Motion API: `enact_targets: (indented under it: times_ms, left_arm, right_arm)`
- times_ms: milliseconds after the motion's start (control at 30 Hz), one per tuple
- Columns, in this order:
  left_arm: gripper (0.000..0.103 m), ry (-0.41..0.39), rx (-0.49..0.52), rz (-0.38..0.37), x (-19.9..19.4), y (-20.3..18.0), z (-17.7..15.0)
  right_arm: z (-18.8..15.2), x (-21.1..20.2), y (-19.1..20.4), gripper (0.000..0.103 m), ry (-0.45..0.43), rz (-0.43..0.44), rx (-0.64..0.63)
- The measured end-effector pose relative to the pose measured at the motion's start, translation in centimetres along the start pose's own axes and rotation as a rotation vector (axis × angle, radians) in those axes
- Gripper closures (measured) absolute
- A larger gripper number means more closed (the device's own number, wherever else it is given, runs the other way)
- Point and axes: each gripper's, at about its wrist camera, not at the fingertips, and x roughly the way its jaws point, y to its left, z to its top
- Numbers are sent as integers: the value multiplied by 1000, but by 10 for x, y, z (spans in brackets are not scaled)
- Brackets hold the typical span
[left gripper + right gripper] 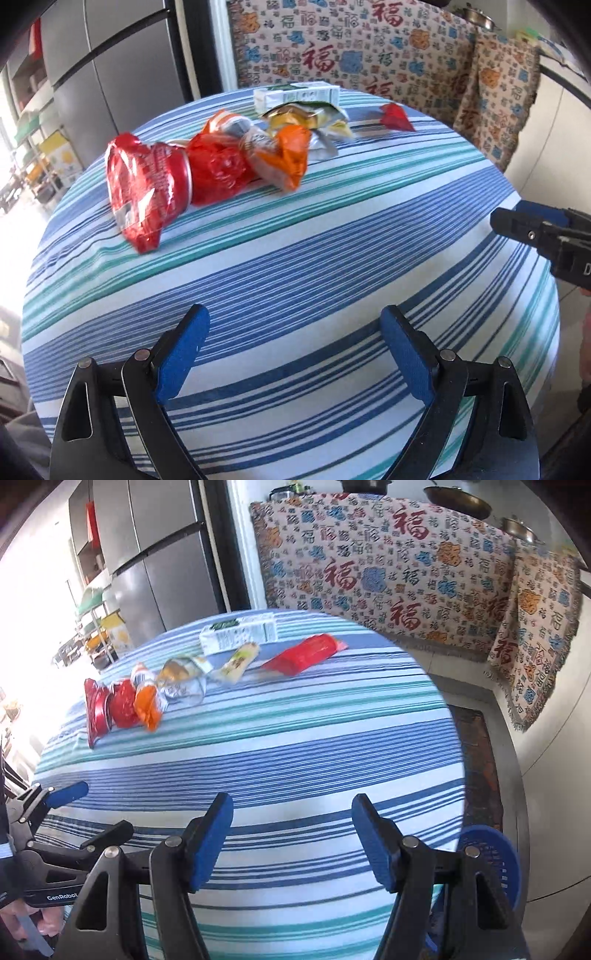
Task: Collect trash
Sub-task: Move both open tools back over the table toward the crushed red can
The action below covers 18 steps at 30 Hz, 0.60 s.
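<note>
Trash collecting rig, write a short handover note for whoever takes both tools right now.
Left tool: open, nothing between the fingers, above the near side of the striped table.
Right tool: open and empty too, beside the left one.
Trash, all on the far half of the table: crushed red can, red wrapper, orange wrapper, silver and yellow wrappers, white carton, long red packet.
Blue basket sits on the floor past the table's right edge; what it holds cannot be seen.
Done: nothing visibly picked up.
Left: all pieces listed.
</note>
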Motion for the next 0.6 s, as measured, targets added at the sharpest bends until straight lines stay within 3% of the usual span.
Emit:
enact_targets:
  times_ms: [167, 433, 600]
  left_arm:
    - [1, 22, -15, 10, 2, 15, 1]
    - [0, 21, -21, 7, 0, 34, -4]
    - [1, 10, -107, 61, 6, 65, 8]
  right_arm:
    - [5, 20, 21, 35, 40, -1, -36]
    - [8, 31, 32, 34, 38, -32, -74]
    - [7, 30, 32, 32, 34, -29, -78]
